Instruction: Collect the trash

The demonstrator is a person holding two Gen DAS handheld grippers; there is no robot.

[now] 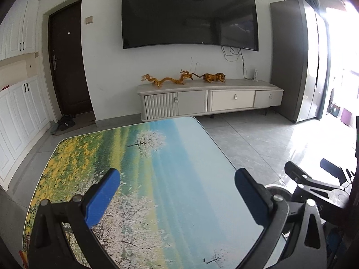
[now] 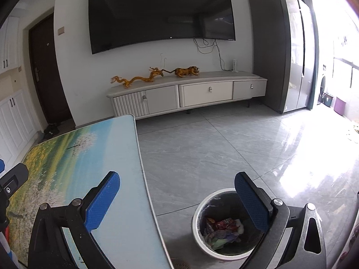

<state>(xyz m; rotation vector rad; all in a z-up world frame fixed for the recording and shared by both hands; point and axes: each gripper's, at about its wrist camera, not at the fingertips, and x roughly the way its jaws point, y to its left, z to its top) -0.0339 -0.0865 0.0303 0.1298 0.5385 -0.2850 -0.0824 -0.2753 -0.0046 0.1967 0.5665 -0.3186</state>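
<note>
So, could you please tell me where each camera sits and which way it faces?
Left wrist: on the left claw, above the table, facing the TV; open blue fingers show.
Right wrist: on the right claw, over the table edge and the bin, facing the TV; open fingers show.
Shared: table, TV, cabinet.

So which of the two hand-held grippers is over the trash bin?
The right hand-held gripper: its right finger overlaps the white trash bin. The left hand-held gripper is over the table.

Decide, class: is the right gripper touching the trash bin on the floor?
Cannot tell. In the right wrist view, the open right gripper has one finger overlapping the trash bin, so no gap or contact shows.
</note>
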